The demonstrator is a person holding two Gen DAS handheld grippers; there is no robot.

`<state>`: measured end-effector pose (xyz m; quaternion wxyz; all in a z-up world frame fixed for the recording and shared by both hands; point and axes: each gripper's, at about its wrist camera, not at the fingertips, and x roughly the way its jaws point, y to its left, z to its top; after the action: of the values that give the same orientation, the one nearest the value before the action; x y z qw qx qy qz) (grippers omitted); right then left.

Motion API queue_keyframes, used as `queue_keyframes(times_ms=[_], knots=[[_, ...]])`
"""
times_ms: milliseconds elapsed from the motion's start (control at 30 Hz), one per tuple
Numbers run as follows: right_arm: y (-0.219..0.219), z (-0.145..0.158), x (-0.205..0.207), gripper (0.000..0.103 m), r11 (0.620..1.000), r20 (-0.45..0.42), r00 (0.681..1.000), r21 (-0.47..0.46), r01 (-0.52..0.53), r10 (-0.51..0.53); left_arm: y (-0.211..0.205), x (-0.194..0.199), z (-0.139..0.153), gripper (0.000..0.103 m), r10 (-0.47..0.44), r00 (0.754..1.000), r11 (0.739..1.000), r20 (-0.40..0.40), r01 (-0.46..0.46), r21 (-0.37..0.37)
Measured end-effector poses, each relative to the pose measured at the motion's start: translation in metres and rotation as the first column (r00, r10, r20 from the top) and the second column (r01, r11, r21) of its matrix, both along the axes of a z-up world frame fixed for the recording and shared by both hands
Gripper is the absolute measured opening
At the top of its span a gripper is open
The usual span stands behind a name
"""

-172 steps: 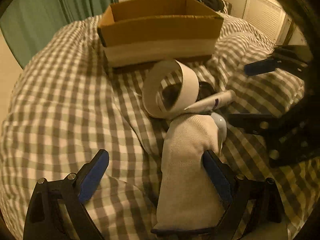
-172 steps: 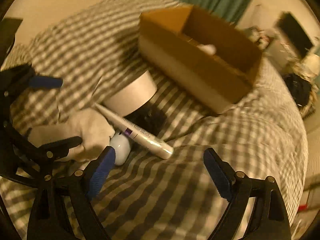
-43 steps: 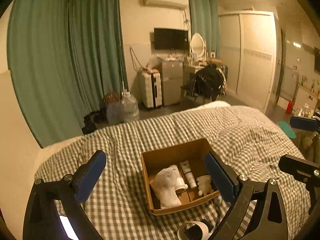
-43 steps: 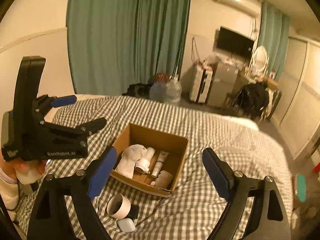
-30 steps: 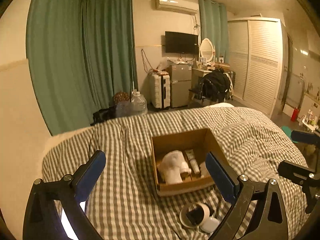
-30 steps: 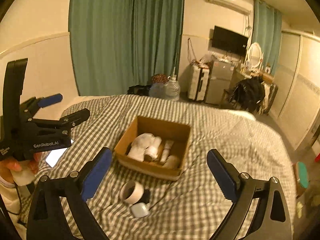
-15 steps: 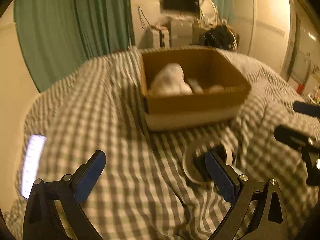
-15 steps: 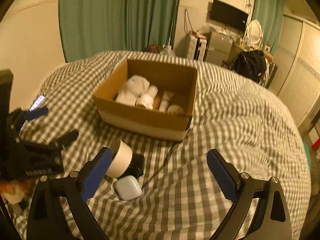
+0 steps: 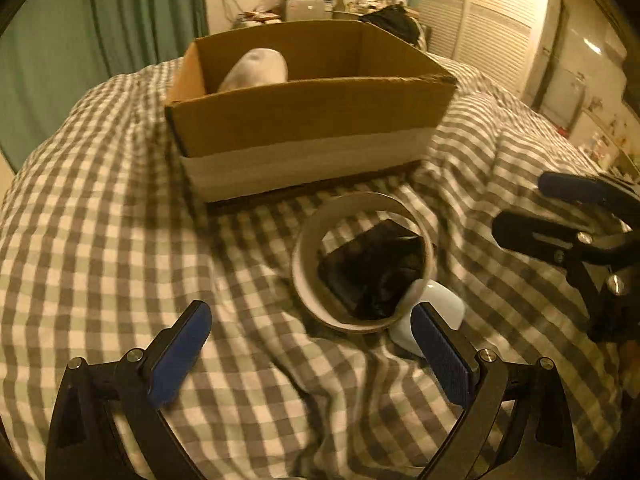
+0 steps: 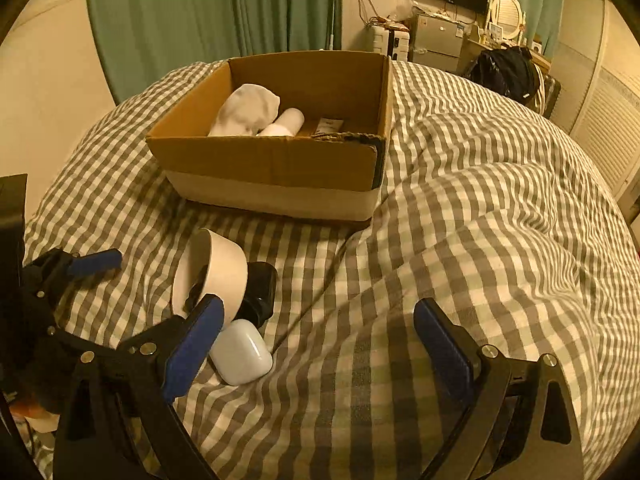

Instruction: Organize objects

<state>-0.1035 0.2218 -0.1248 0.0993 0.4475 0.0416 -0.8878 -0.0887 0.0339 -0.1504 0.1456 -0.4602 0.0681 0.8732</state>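
A white tape roll [image 9: 362,260] stands on edge on the checked bedspread, just ahead of my open, empty left gripper [image 9: 312,354]. A black flat object [image 9: 370,268] shows through its ring, and a white earbud case [image 9: 434,316] lies by my right fingertip. In the right wrist view the roll [image 10: 214,274], the black object [image 10: 260,292] and the case [image 10: 240,352] lie left of my open, empty right gripper [image 10: 320,350]. The cardboard box [image 10: 276,160] behind holds a white sock [image 10: 246,114], a white tube [image 10: 286,122] and a labelled item.
The right gripper's body [image 9: 580,236] shows at the right of the left wrist view; the left gripper [image 10: 52,280] shows at the left of the right wrist view. The bedspread [image 10: 480,220] is rumpled with folds. Green curtains and furniture stand beyond the bed.
Both grippers have come down from high above the bed to just over it, close to the tape roll and case. The sock and tube that lay on the bed now lie in the box.
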Motion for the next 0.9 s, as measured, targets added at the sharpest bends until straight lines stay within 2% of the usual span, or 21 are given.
queue_keyframes(times_ms=[100, 200, 367, 433, 567, 600, 700, 800, 900], knots=[[0.002, 0.001, 0.001, 0.096, 1.000, -0.005, 1.000, -0.018, 0.009, -0.009, 0.000, 0.000, 0.000, 0.102, -0.018, 1.000, 1.000, 0.015, 0.017, 0.022], [0.005, 0.002, 0.002, 0.096, 0.999, -0.005, 1.000, -0.043, 0.018, -0.019, -0.004, -0.008, 0.003, 0.102, -0.022, 0.999, 0.996, 0.043, 0.019, 0.086], [0.007, 0.001, -0.001, 0.096, 0.998, 0.007, 1.000, -0.059, 0.028, -0.027, -0.012, -0.044, -0.016, 0.103, -0.022, 0.984, 0.974, 0.174, -0.018, 0.225], [0.007, 0.000, -0.002, 0.096, 0.998, 0.013, 0.999, -0.056, 0.036, -0.035, -0.009, -0.051, -0.021, 0.103, -0.040, 0.980, 0.965, 0.197, -0.013, 0.261], [0.006, -0.002, -0.004, 0.096, 0.998, 0.018, 0.999, -0.044, 0.041, -0.041, 0.009, -0.058, -0.028, 0.100, -0.097, 0.976, 0.973, 0.194, 0.052, 0.225], [0.004, -0.002, -0.004, 0.096, 0.998, 0.020, 0.999, -0.037, 0.042, -0.041, 0.012, -0.057, -0.030, 0.088, -0.117, 0.974, 0.971, 0.194, 0.071, 0.229], [0.004, -0.002, -0.004, 0.096, 0.999, 0.020, 0.999, -0.032, 0.044, -0.043, 0.015, -0.054, -0.028, 0.085, -0.139, 0.973, 0.969, 0.182, 0.095, 0.230], [0.004, -0.002, -0.003, 0.096, 0.998, 0.015, 0.999, -0.033, 0.046, -0.046, 0.009, -0.046, -0.021, 0.085, -0.093, 0.984, 0.980, 0.151, 0.063, 0.191], [0.004, -0.002, -0.001, 0.096, 0.998, 0.006, 0.999, -0.040, 0.045, -0.045, -0.005, -0.033, -0.007, 0.085, 0.004, 0.996, 0.996, 0.089, -0.011, 0.084]])
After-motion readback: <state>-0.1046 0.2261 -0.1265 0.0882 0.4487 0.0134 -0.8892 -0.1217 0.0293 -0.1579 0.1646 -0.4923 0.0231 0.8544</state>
